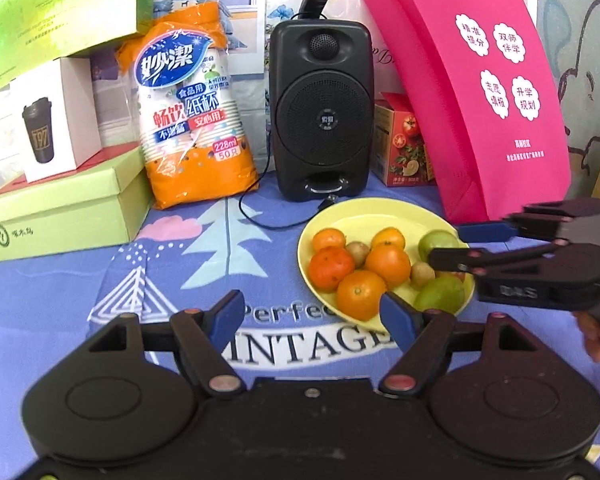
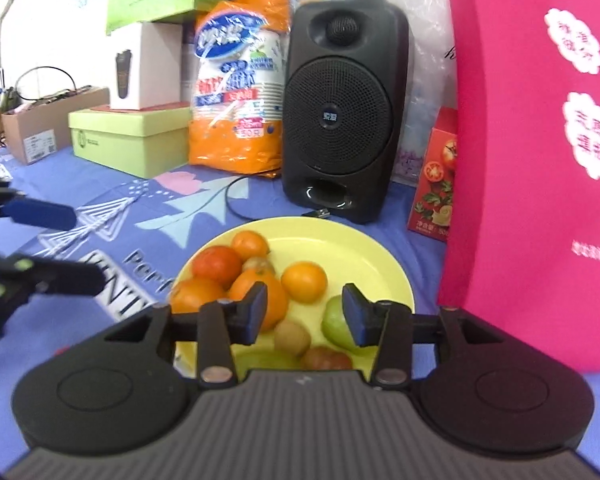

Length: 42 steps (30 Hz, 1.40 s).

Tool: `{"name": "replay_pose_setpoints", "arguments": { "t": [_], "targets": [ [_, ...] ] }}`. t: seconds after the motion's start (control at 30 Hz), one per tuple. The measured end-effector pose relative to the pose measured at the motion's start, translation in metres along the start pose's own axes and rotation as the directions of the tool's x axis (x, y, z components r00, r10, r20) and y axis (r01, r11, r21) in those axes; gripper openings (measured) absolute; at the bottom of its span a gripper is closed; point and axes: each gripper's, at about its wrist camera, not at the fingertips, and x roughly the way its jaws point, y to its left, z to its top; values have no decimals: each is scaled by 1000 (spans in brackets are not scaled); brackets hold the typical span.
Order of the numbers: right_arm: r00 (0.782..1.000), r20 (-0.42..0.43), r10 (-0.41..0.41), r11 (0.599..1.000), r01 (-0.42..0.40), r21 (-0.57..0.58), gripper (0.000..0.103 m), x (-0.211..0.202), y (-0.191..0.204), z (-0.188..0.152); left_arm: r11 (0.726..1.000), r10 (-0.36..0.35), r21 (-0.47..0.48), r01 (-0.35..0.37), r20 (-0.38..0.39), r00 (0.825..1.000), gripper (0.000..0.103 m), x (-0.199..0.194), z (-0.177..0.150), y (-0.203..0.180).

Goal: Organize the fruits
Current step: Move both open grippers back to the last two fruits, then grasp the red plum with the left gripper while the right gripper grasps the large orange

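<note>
A yellow plate (image 1: 364,212) (image 2: 356,248) on the blue tablecloth holds several oranges (image 1: 388,264) (image 2: 304,280), small brown kiwis (image 1: 358,252) (image 2: 292,336), green fruits (image 1: 440,294) (image 2: 336,320) and a reddish fruit (image 2: 326,358). My left gripper (image 1: 314,316) is open and empty, low over the cloth at the plate's near left edge. My right gripper (image 2: 304,314) is open and empty, hovering over the near side of the plate; in the left wrist view it (image 1: 448,246) reaches in from the right above the green fruits.
Behind the plate stands a black speaker (image 1: 322,112) (image 2: 340,112) with a cable. A pink bag (image 1: 484,92) (image 2: 540,160) stands at the right, beside a red tomato box (image 1: 400,148). A pack of paper cups (image 1: 192,120) and green boxes (image 1: 64,204) stand at the left.
</note>
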Motion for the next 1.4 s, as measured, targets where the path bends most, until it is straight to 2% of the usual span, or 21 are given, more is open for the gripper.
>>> {"name": "replay_pose_setpoints", "arguments": {
  "t": [0.23, 0.4, 0.53, 0.77, 0.9, 0.97, 1.1, 1.2, 1.4],
  "targets": [
    [997, 13, 82, 997, -82, 12, 43, -47, 20, -29, 999, 13, -36, -14, -17, 1000, 75, -16, -21, 7],
    [986, -30, 167, 985, -168, -48, 43, -64, 51, -52, 998, 31, -61, -33, -31, 999, 75, -26, -36, 16],
    [978, -70, 198, 975, -204, -87, 43, -67, 75, -67, 997, 42, -67, -44, -29, 999, 75, -39, -49, 23],
    [973, -94, 211, 967, -221, -125, 43, -58, 99, -67, 995, 61, -79, -64, -45, 997, 75, -49, -73, 33],
    [975, -104, 195, 967, -209, -148, 56, -42, 109, -61, 995, 73, -61, -77, -58, 996, 75, -47, -83, 35],
    [974, -122, 189, 966, -207, -157, 57, -33, 112, -59, 995, 84, -40, -87, -63, 994, 75, -46, -86, 35],
    [968, -134, 213, 960, -233, -158, 56, -17, 113, -58, 998, 59, -25, -61, -75, 995, 75, -41, -87, 34],
    [960, -125, 249, 956, -265, -127, 37, -15, 107, -56, 999, 42, -17, -43, -87, 995, 75, -33, -85, 30],
    [976, -109, 190, 974, -201, -103, 37, -38, 87, -64, 1000, -13, 18, 14, -62, 998, 82, -22, -80, 9]
  ]
}}
